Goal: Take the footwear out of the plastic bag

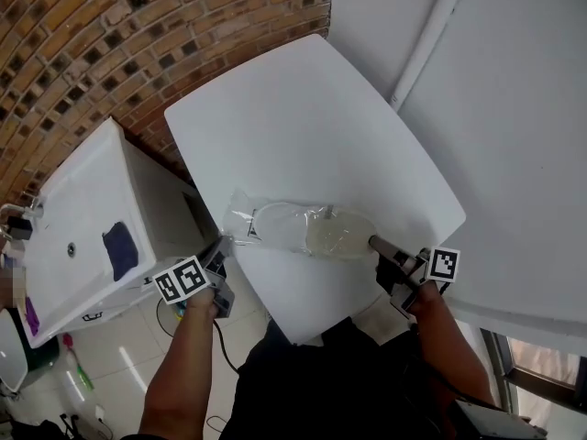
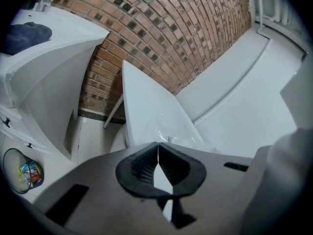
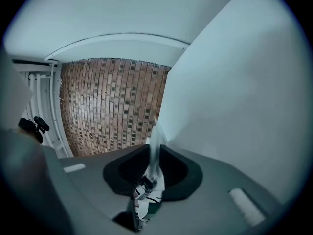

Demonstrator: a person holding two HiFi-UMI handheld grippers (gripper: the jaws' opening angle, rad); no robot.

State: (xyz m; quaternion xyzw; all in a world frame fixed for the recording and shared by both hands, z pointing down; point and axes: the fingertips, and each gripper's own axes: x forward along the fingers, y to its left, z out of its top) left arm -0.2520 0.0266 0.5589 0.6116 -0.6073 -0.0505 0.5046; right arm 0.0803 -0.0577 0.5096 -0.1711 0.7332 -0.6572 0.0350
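Left tongs (image 2: 157,148) are pressed tight together, tips meeting on the crinkled left end of the plastic bag (image 1: 240,220), with thin film pinched there. Right tongs (image 3: 152,166) are clamped on the opposite end. A flat whitish edge of the footwear (image 1: 295,227) stands upright between the pads, with a printed label showing just below it. Whether bag film sits under those pads too, I can't tell.

The bag spans from one pair of tongs to the other, lying crosswise close to the near edge of the white surface (image 1: 312,117). Inside it is pale, flat footwear, all of it within the clear film.

Off the surface's left edge, a white cabinet (image 1: 83,200) carries a dark blue cloth (image 1: 120,250) on top. A brick wall (image 1: 110,35) rises beyond the far-left corner.
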